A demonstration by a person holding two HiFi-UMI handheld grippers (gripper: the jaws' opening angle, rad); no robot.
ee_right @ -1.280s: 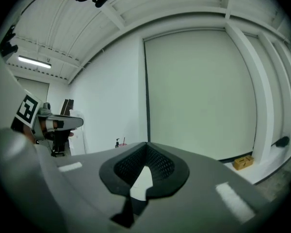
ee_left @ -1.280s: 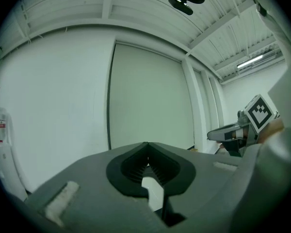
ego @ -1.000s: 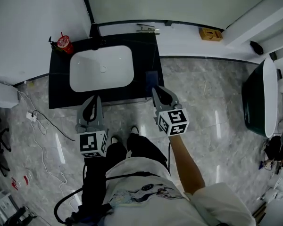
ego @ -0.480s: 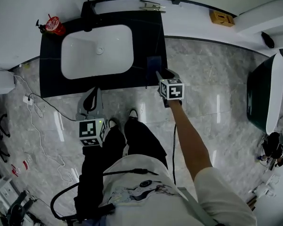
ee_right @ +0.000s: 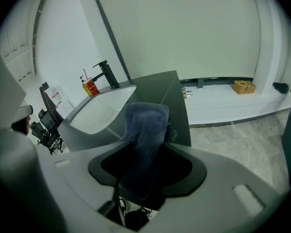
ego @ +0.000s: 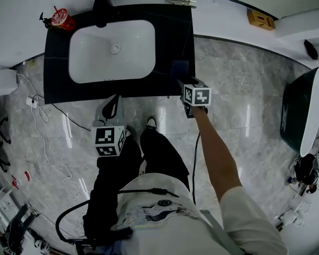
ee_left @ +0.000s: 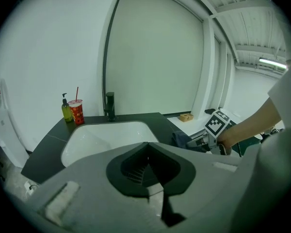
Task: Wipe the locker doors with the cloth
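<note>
On the counter (ego: pixel 173 31) rest a cloth (ego: pixel 179 68) and illegibly printed cup (ego: pixel 59 19).

No readable text, no numbers — red cup (ego: pixel 59 19); print too small

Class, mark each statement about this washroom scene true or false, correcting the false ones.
1. A red cup with a straw stands at the back left of the dark countertop. True.
2. The right gripper has nothing between its jaws. False: a dark blue cloth lies between them; the jaws have just been opening.
3. The left gripper has its jaws together and empty. True.
4. The dark blue cloth lies inside the white sink basin. False: it is at the countertop's right edge, outside the basin.
</note>
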